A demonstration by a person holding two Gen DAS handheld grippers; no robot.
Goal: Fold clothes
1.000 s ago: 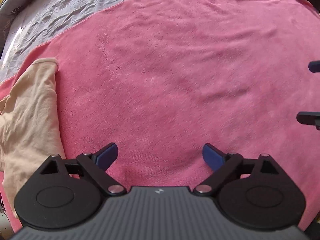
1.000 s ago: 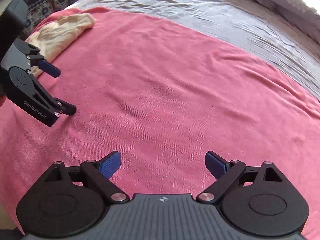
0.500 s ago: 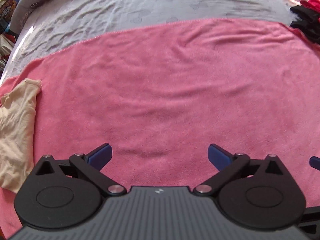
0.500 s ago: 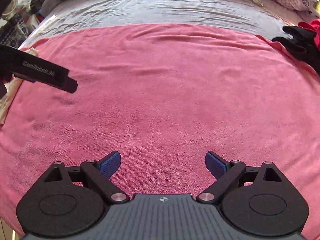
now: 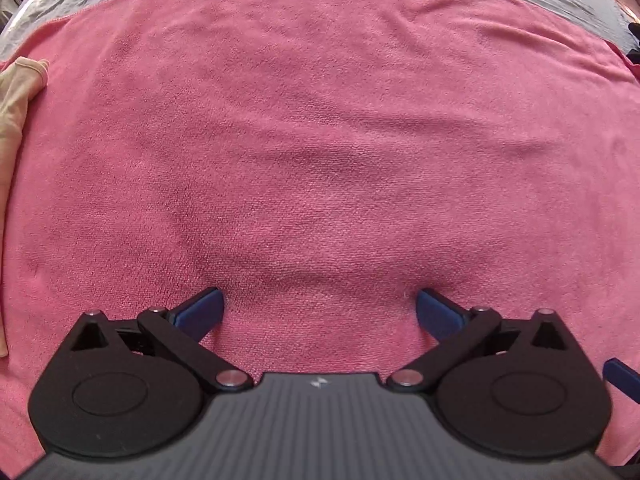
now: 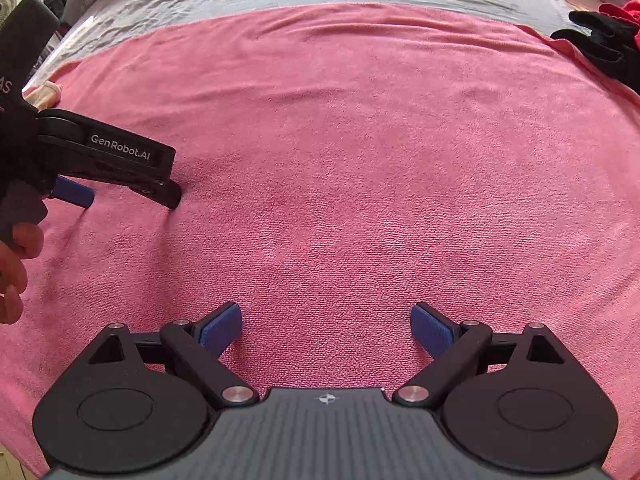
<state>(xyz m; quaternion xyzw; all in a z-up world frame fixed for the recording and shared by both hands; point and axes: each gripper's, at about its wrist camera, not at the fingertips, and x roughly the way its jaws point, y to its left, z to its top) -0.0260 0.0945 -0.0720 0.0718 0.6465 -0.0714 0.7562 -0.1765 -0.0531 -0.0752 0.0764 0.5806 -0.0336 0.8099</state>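
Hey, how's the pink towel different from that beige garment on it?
The pink towel is spread flat across the bed; the beige garment lies bunched at its left edge. The towel fills most of the view; the garment shows only as a small strip. Both are soft cloth, and neither is held.

Beige garment (image 5: pixel 16 128) cut off at left edge; black clothes (image 6: pixel 600 48) cut at right; hand (image 6: pixel 14 272) partly out of frame.
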